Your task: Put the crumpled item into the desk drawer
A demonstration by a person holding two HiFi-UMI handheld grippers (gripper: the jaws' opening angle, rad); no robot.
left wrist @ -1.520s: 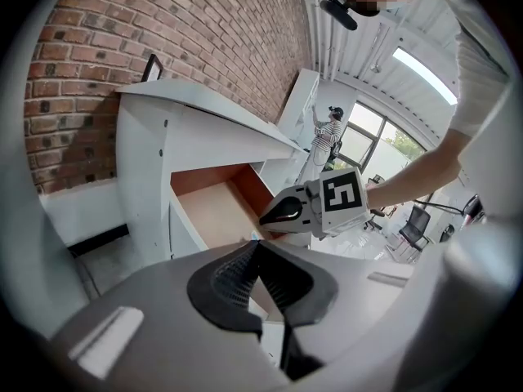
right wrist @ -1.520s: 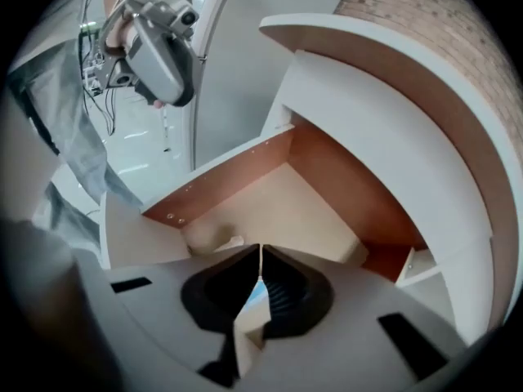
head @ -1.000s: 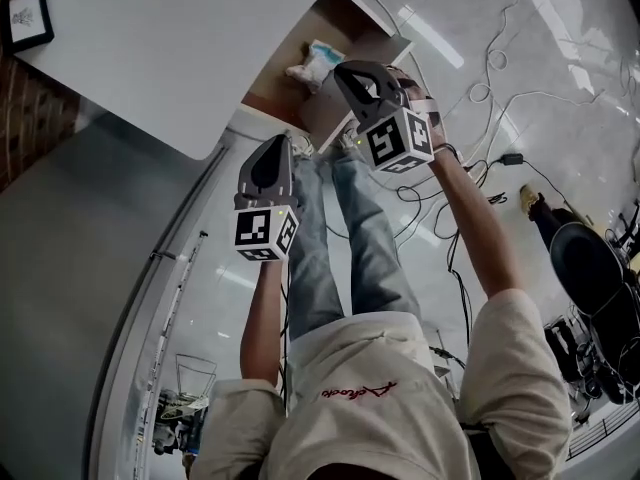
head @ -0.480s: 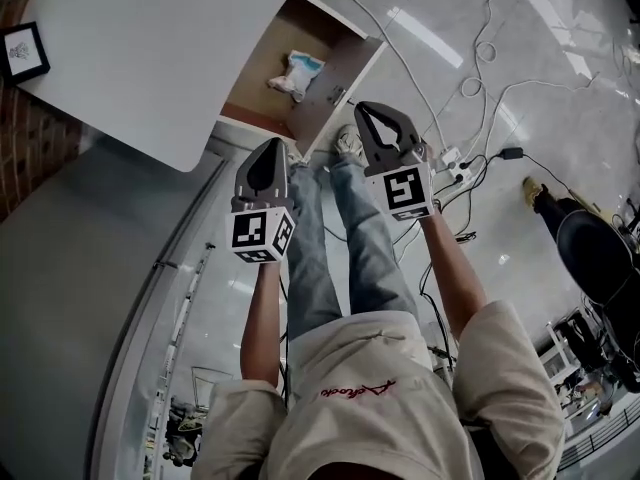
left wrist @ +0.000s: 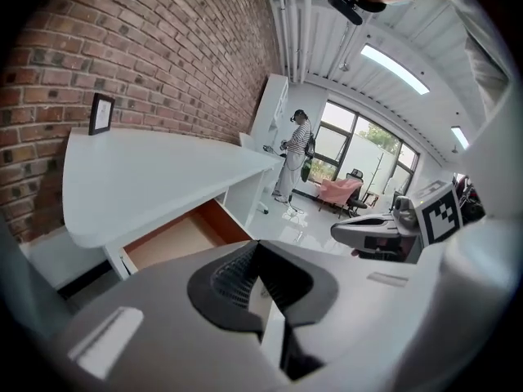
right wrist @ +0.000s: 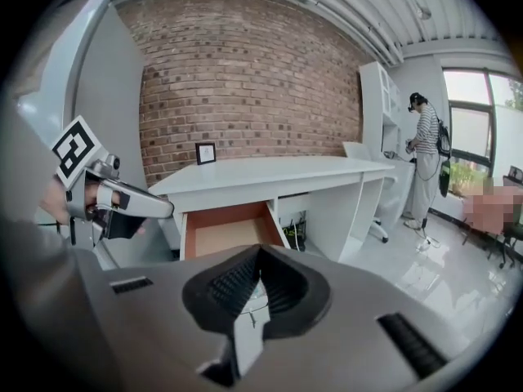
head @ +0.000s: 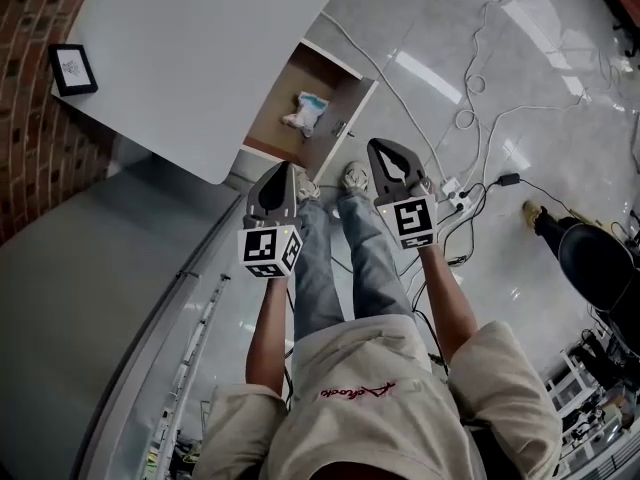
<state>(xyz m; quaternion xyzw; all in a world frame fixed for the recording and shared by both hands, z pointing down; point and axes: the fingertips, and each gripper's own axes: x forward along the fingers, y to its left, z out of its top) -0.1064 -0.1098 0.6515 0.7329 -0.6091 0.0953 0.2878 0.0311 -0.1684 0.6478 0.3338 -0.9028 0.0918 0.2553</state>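
Crumpled item, white with a touch of light blue, lies inside the open desk drawer, ahead of both hand-held grippers and well apart from their tips. The drawer is pulled out from under the white tabletop, its brown floor showing around the item.

The left hand-held gripper is held up just short of the tabletop's near edge, its jaws pressed together with nothing between them. The right hand-held gripper is beside it at about the same height, closer to the drawer's front panel; its jaws are likewise pressed together and empty. Neither touches the drawer or the item.

Beyond the left hand-held gripper, at the far corner of the tabletop, a small black picture frame stands against the brick wall. Below the two hand-held grippers are the wearer's jeans and shoes. To the right of the right hand-held gripper, cables trail over the glossy floor.
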